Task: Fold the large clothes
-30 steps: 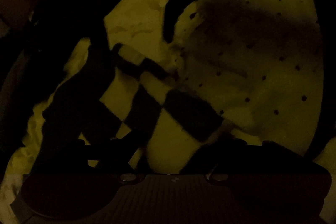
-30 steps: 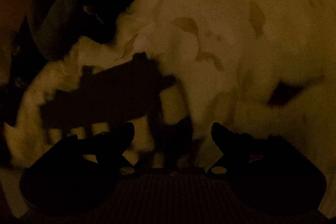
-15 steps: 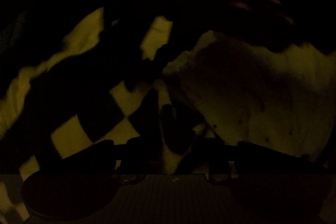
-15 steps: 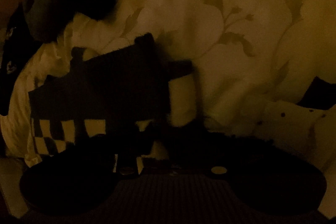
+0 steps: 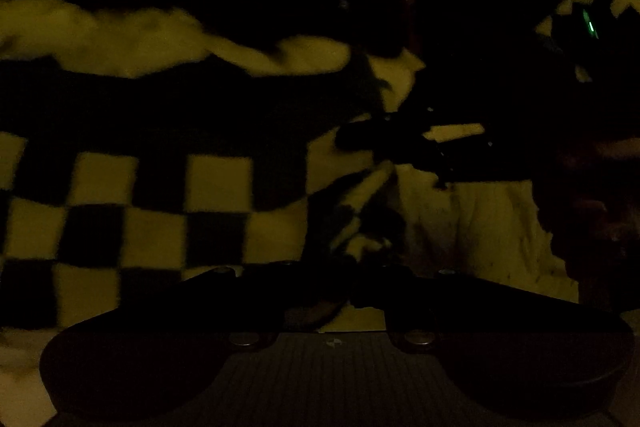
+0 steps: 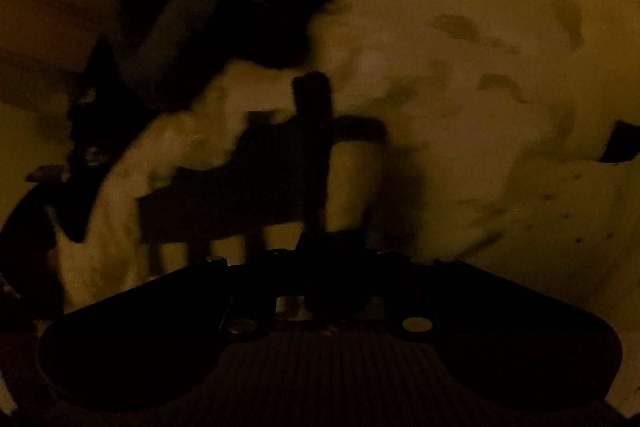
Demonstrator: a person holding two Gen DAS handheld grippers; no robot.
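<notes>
A dim, leaf-printed bed sheet [image 6: 480, 27] carries the checkered garment [image 5: 160, 219], stretching toward nine o'clock; left gripper [image 5: 332, 291] and right gripper [image 6: 320, 275] both clamp it.

We can read no text, label, brand or number in either view; the frames are too dark for lettering. The one sign we find is a small green indicator light [image 5: 590, 25] glowing on a dark device at about two o'clock in the left wrist view, and we cannot tell what it signals. At about six o'clock in that view a faint pale mark [image 5: 331, 341] sits on the ribbed plate between the two screws, too small and dim for us to read.
</notes>
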